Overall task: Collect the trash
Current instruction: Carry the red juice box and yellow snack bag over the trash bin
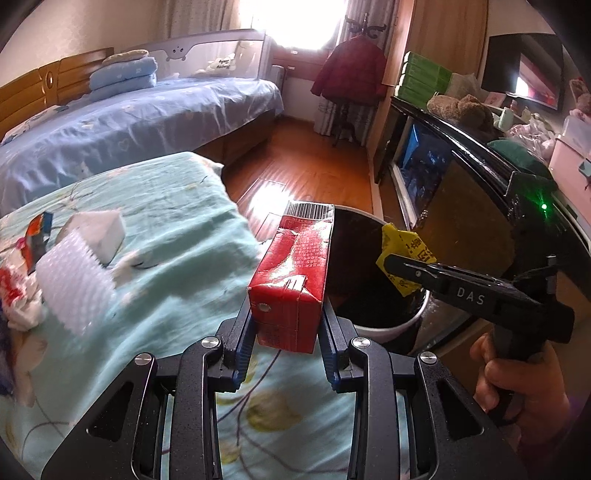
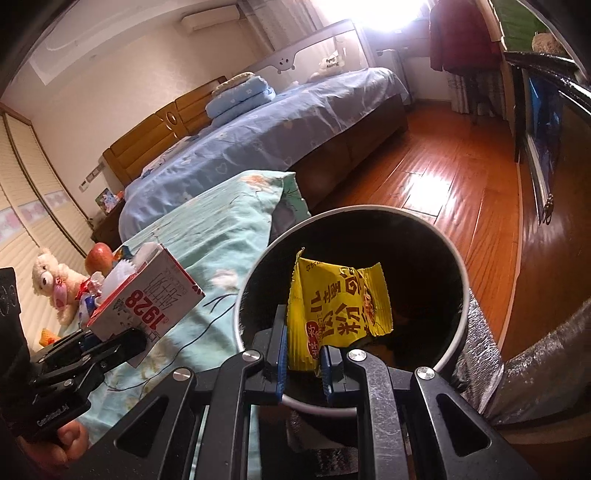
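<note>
While right view shows "1928" carton [image 2: 147, 299] face, left possibly hides it.

Right gripper [image 2: 303, 363] clamps yellow wrapper [image 2: 338, 306] above open mouth of bin [image 2: 463, 280]. Left of bin, left gripper [image 2: 122, 341] grips red-white carton [image 2: 147, 291] over teal bedspread [image 2: 221, 229], apple [image 2: 99, 255] beyond.

A home bedroom: bed [image 1: 129, 122] under a blue sheet with folded quilt [image 1: 123, 74], wooden headboard [image 1: 40, 88], coat [image 1: 349, 68] on a stand by the bright window [image 1: 299, 22], wood floor [image 2: 443, 177], teddy bear [image 2: 50, 282], wall air conditioner [image 2: 214, 16].
</note>
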A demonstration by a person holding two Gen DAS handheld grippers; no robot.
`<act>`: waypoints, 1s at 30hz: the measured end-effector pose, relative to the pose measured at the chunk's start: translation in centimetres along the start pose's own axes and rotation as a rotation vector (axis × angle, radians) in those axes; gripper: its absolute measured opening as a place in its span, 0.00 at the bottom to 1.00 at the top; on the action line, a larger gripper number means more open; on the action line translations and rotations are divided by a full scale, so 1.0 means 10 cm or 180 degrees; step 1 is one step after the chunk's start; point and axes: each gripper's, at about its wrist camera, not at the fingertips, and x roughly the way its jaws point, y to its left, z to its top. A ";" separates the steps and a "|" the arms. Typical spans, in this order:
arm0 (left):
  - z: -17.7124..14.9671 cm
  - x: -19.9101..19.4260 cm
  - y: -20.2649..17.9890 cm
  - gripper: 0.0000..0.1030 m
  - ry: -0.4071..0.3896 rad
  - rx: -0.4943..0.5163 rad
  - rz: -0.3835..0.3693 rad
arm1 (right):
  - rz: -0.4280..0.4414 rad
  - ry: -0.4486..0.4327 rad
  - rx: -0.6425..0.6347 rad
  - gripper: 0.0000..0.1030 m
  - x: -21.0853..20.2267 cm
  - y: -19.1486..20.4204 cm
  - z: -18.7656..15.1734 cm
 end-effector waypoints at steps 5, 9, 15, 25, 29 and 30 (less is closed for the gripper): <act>0.08 0.09 -0.08 0.29 0.0020 0.0043 -0.0011 | -0.0041 0.0018 -0.0002 0.14 0.04 -0.06 0.05; 0.11 0.16 -0.11 0.29 0.0055 0.0055 -0.0013 | -0.0061 0.0018 0.0001 0.14 0.05 -0.10 0.08; 0.15 0.25 -0.14 0.29 0.0096 0.0049 -0.0030 | -0.0074 0.0023 -0.0002 0.14 0.08 -0.14 0.13; 0.22 0.35 -0.24 0.29 0.0122 0.0107 -0.0032 | -0.0105 0.0073 0.0011 0.14 0.15 -0.22 0.19; 0.26 0.38 -0.26 0.29 0.0130 0.0120 -0.0028 | -0.0115 0.0102 0.0020 0.14 0.19 -0.24 0.20; 0.27 0.39 -0.27 0.29 0.0132 0.0121 -0.0022 | -0.0118 0.0108 0.0015 0.14 0.20 -0.24 0.21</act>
